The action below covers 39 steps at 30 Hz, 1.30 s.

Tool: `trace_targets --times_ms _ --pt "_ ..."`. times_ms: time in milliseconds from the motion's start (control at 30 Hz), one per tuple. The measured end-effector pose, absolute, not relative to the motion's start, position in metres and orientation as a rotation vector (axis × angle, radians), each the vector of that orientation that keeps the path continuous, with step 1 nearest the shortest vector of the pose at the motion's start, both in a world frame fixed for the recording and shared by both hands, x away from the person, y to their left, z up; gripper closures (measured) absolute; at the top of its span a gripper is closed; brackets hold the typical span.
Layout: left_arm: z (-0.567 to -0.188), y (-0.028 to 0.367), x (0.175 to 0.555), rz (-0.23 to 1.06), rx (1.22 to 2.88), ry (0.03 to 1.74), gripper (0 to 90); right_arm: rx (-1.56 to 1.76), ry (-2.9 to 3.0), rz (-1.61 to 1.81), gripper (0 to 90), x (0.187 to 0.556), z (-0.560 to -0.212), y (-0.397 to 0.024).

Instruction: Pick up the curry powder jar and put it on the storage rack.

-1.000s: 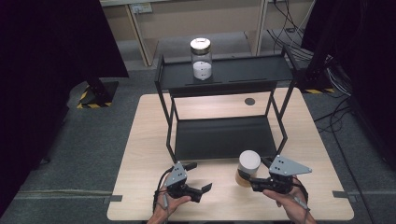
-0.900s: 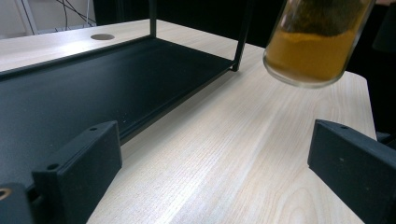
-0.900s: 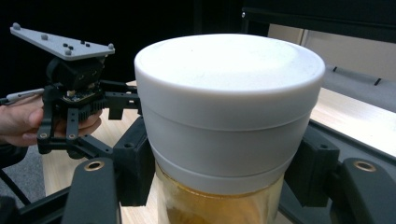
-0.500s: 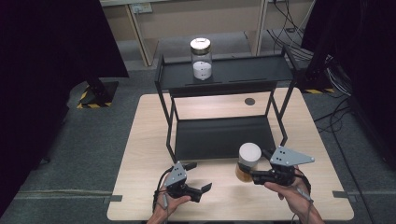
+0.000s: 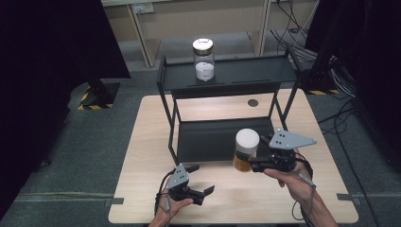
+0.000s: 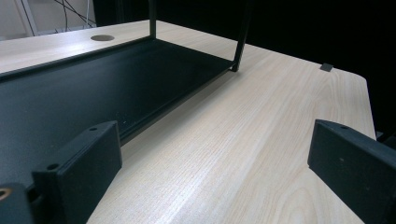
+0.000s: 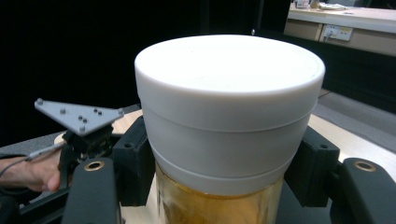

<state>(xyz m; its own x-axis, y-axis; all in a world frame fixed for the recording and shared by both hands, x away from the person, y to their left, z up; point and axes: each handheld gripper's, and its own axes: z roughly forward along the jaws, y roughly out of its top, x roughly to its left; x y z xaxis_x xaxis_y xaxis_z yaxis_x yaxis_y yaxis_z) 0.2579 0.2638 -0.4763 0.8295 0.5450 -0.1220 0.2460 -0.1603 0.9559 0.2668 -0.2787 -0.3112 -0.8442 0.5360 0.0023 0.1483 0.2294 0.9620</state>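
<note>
Right gripper view: the white-lidded jar (image 7: 229, 126) stands upright between the black jaws, so close that its base is cut off at the bottom edge; the amber contents show just under the lid, what they are cannot be told.
Right gripper (image 5: 249, 161): clamped on the jar just below the lid, both pads against the glass; in the high view the jar hangs clear above the table (image 5: 151, 142), in front of the rack's lower shelf.
Left gripper (image 5: 202, 180): jaws spread wide, nothing between them, low over the table well to the left of the jar.
Left gripper view: both jaw tips cropped by the frame; ahead lies pale wood grain and the matt black lower shelf of the rack (image 6: 93, 88).
Lid: smooth, round, flat-topped plastic with a stepped skirt.
Rack (image 5: 227, 78): thin black metal frame, two flat shelves.
Second jar (image 5: 204, 59): clear glass, metal lid, white fill in its lower part, on the top shelf far beyond both grippers.
</note>
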Motion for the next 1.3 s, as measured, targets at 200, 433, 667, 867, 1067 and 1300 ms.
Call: trace_targets --times_ms 200,433,667,867,1067,1300 --pt "-0.476 0.264 0.258 0.294 1.749 0.610 2.2 0.637 2.193 1.648 35.5 0.277 -0.292 -0.275" --pt "-0.476 0.263 0.258 0.292 1.753 0.611 2.2 0.647 2.198 1.640 35.6 0.284 -0.274 -0.275" --pt "-0.477 0.263 0.259 0.288 1.753 0.615 2.2 0.646 2.192 1.627 35.5 0.290 -0.249 -0.275" --pt "-0.477 0.263 0.259 0.287 1.754 0.612 2.2 0.644 2.179 1.619 35.5 0.294 -0.224 -0.272" --pt "-0.477 0.262 0.259 0.283 1.757 0.612 2.2 0.641 2.166 1.613 35.6 0.301 -0.204 -0.268" --pt "-0.477 0.262 0.260 0.282 1.756 0.614 2.2 0.650 2.151 1.625 35.6 0.310 -0.191 -0.266"
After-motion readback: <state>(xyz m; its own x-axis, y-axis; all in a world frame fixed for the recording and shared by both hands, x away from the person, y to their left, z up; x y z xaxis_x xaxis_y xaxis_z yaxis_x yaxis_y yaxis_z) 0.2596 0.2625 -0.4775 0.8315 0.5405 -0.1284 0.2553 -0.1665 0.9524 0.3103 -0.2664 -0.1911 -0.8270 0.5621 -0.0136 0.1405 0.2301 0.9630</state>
